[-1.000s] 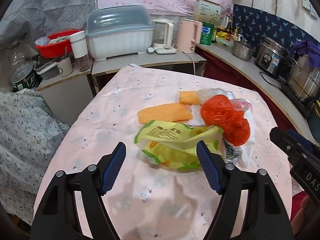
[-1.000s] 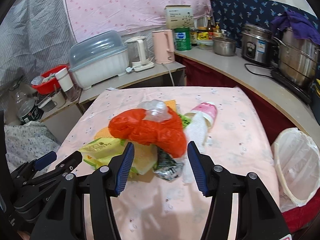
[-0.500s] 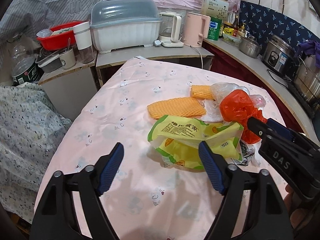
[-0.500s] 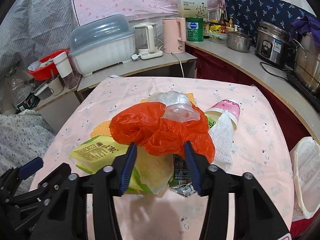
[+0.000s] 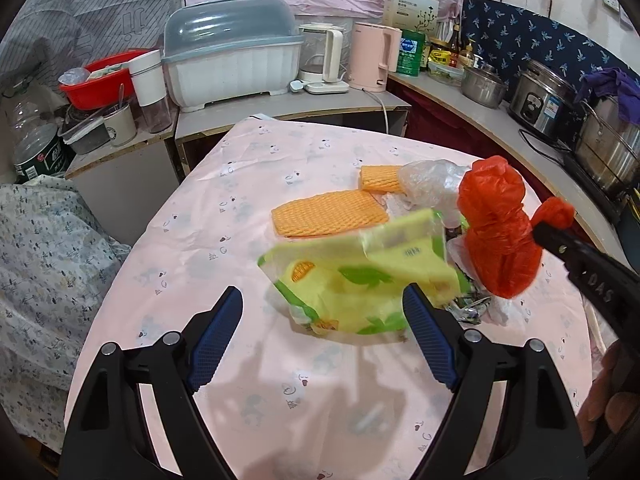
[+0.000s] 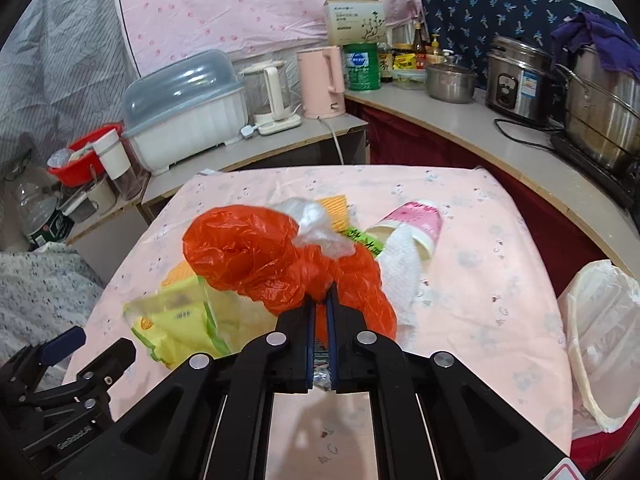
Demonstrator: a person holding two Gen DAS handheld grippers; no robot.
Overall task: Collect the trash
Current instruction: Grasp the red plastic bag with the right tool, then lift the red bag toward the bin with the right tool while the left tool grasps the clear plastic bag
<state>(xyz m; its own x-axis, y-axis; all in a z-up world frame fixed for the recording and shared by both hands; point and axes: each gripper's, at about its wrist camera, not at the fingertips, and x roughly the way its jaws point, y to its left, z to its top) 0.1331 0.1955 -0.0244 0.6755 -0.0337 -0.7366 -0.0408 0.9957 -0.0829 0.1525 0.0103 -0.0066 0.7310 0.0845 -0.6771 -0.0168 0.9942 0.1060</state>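
Observation:
A pile of trash lies on the pink tablecloth (image 5: 248,184). My right gripper (image 6: 322,300) is shut on an orange plastic bag (image 6: 256,256), which it lifts above the pile; the bag also shows in the left wrist view (image 5: 496,232). My left gripper (image 5: 320,332) is open and empty, just short of a yellow-green snack wrapper (image 5: 360,280), also in the right wrist view (image 6: 180,320). Orange foam pieces (image 5: 328,218), a clear plastic wad (image 5: 428,178), a pink paper cup (image 6: 416,222) and a white tissue (image 6: 402,268) lie around.
A white-lined trash bin (image 6: 604,344) stands off the table's right edge. Behind the table a side counter holds a dish box (image 5: 236,68), kettles (image 5: 372,56) and a red basin (image 5: 96,84). Pots (image 6: 600,108) and a rice cooker (image 6: 520,76) sit on the right counter.
My right gripper closed on the orange bag and raised it off the pile. The yellow-green wrapper shifted and tipped up. My left gripper stayed open near the wrapper.

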